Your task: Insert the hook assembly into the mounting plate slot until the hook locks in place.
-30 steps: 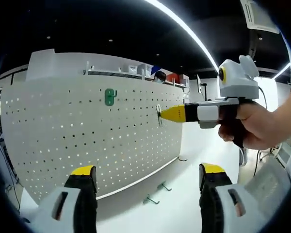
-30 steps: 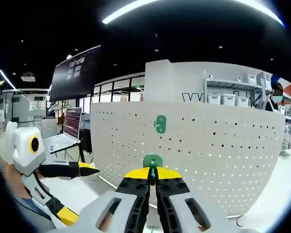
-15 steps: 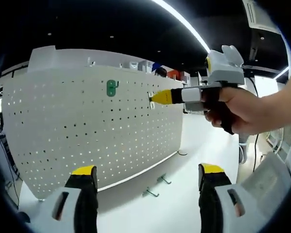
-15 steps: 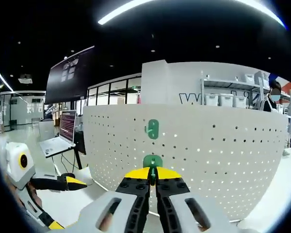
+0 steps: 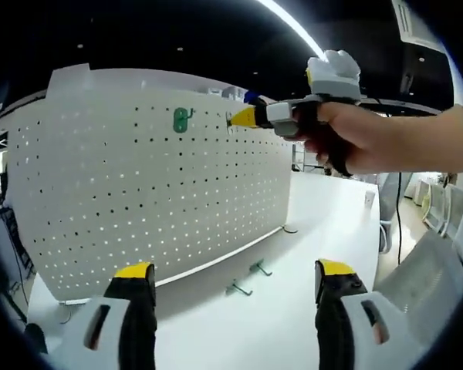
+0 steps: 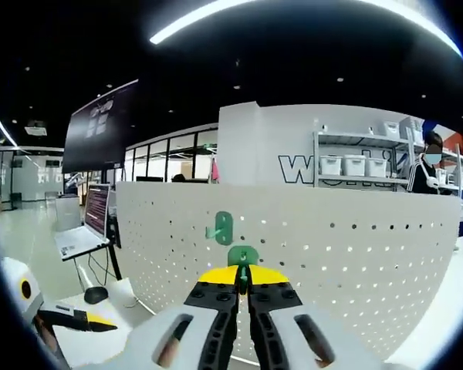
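Note:
A white pegboard mounting plate [image 5: 139, 193] stands upright on the table, with one green hook [image 5: 182, 118] mounted near its top edge. In the left gripper view a hand holds my right gripper [image 5: 237, 119] high against the board, just right of that mounted hook. In the right gripper view my right gripper [image 6: 243, 279] is shut on a second green hook assembly [image 6: 243, 256], which sits close in front of the pegboard [image 6: 332, 254], just right of and below the mounted hook [image 6: 222, 229]. My left gripper [image 5: 235, 281] stands open and empty, low and back from the board.
Two loose metal hooks [image 5: 240, 290] lie on the white table [image 5: 324, 223] at the board's foot. My left gripper [image 6: 69, 320] shows low at the left. A laptop [image 6: 81, 231] sits beyond the board's left end; shelves with bins [image 6: 355, 163] and a person [image 6: 428, 166] stand behind.
The right gripper, with its green hook, has risen and moved left along the board toward the mounted hook. The left gripper has stayed open and low.

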`<action>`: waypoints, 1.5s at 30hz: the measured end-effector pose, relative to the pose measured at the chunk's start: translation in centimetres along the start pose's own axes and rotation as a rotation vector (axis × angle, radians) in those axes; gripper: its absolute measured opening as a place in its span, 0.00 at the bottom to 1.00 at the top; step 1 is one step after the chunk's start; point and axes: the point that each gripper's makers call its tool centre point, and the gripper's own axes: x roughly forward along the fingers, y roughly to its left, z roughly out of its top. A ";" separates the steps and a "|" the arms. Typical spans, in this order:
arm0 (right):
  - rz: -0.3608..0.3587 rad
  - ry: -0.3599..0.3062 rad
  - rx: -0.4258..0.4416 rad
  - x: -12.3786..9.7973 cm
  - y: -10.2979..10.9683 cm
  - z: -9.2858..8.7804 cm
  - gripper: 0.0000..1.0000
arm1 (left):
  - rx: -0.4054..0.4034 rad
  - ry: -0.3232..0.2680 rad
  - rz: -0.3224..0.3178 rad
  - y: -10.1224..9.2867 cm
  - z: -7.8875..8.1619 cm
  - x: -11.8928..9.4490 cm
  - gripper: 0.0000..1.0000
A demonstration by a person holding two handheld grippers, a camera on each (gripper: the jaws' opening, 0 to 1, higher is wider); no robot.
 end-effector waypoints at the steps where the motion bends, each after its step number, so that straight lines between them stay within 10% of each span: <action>1: -0.002 -0.001 0.001 0.1 -0.1 0.1 0.00 | 0.001 -0.001 0.005 0.0 0.0 -0.1 0.86; 45: -0.059 -0.061 -0.031 3.8 -1.7 2.2 0.00 | -0.054 0.178 -0.036 -1.0 -6.1 -2.4 0.83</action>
